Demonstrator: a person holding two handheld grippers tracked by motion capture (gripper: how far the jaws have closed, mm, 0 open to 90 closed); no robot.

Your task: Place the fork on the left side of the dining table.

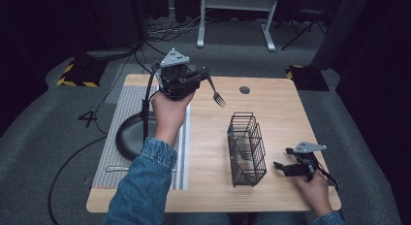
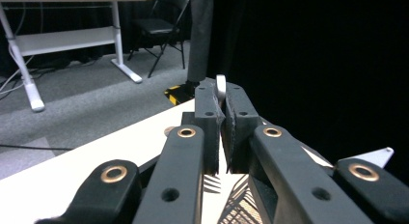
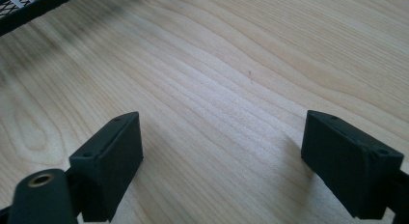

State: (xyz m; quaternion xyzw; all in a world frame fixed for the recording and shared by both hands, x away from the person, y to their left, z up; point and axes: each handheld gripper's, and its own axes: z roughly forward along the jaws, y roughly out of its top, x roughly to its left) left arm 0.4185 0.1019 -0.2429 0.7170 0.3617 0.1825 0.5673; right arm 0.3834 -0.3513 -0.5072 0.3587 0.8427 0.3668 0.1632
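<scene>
My left gripper (image 1: 205, 77) is raised above the table's far middle, shut on a metal fork (image 1: 217, 96) whose tines hang down to the right. In the left gripper view the jaws (image 2: 223, 105) press together, and the fork's handle end (image 2: 221, 85) pokes up between them. A black wire basket (image 1: 247, 150) stands on the table to the right of centre, below and right of the fork. My right gripper (image 1: 281, 167) rests low at the table's right front, beside the basket. It is open; its jaws (image 3: 236, 147) stand wide apart over bare wood.
A dark round plate (image 1: 132, 136) sits on a grey striped mat (image 1: 121, 108) at the left. A metal utensil (image 1: 116, 168) lies on the mat near the front. A cable hole (image 1: 245, 89) marks the wooden table (image 1: 281, 113) at the back.
</scene>
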